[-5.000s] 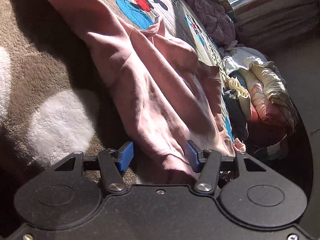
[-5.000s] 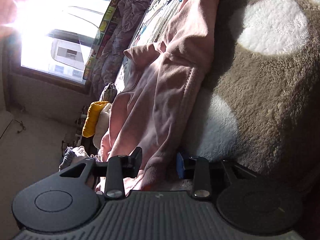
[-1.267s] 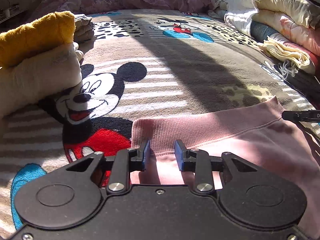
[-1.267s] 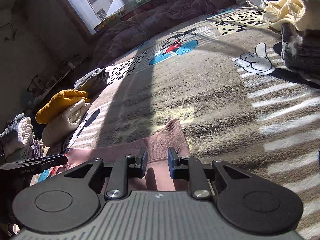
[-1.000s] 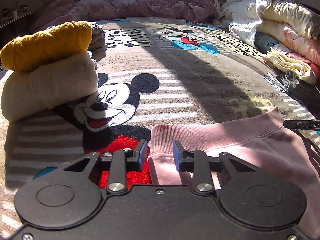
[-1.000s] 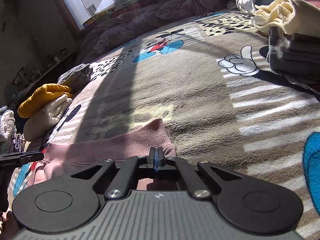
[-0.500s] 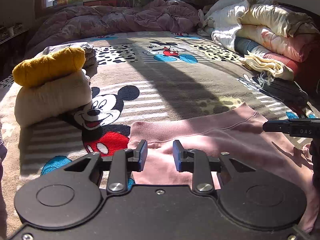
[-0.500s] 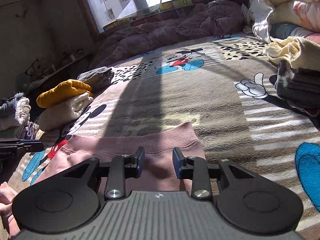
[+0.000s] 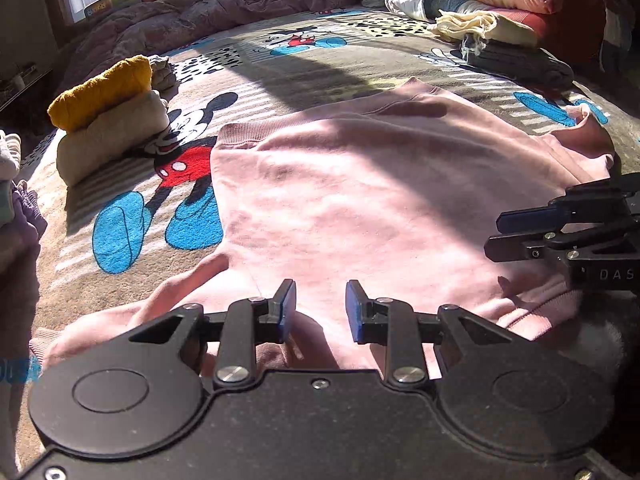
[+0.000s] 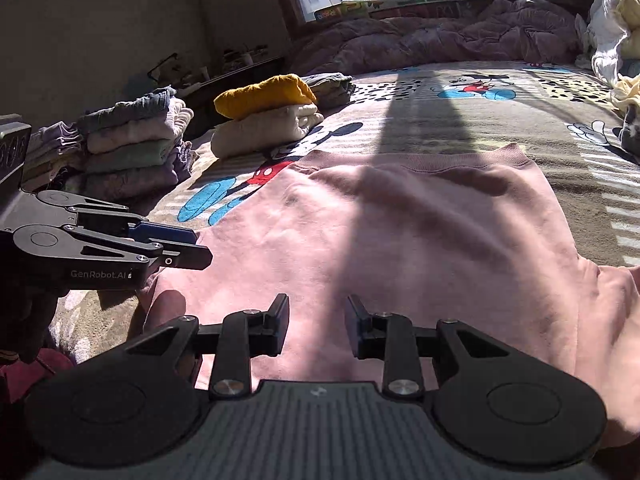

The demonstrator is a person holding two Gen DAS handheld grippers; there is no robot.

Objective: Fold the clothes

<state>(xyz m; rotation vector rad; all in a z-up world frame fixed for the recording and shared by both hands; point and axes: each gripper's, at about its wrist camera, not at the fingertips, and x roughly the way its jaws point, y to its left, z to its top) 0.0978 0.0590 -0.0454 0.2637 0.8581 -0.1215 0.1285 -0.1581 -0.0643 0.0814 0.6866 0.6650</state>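
Note:
A pink sweatshirt (image 9: 360,200) lies spread flat on the Mickey Mouse blanket (image 9: 132,224), its ribbed hem at the far side. It also shows in the right wrist view (image 10: 400,240). My left gripper (image 9: 321,308) is open and empty, hovering over the near edge of the sweatshirt. My right gripper (image 10: 316,324) is open and empty over the near part too. The right gripper shows from the side at the right of the left wrist view (image 9: 560,232). The left gripper shows at the left of the right wrist view (image 10: 120,244).
Folded yellow and cream clothes (image 9: 104,120) sit at the left on the blanket. A taller stack of folded clothes (image 10: 128,148) stands further left. Piled bedding (image 9: 500,4) lies at the far right, a purple quilt (image 10: 440,40) under the window.
Both grippers let go of the sweatshirt's hem and drew back toward its near end. The sweatshirt now lies spread flat between them and the hem.

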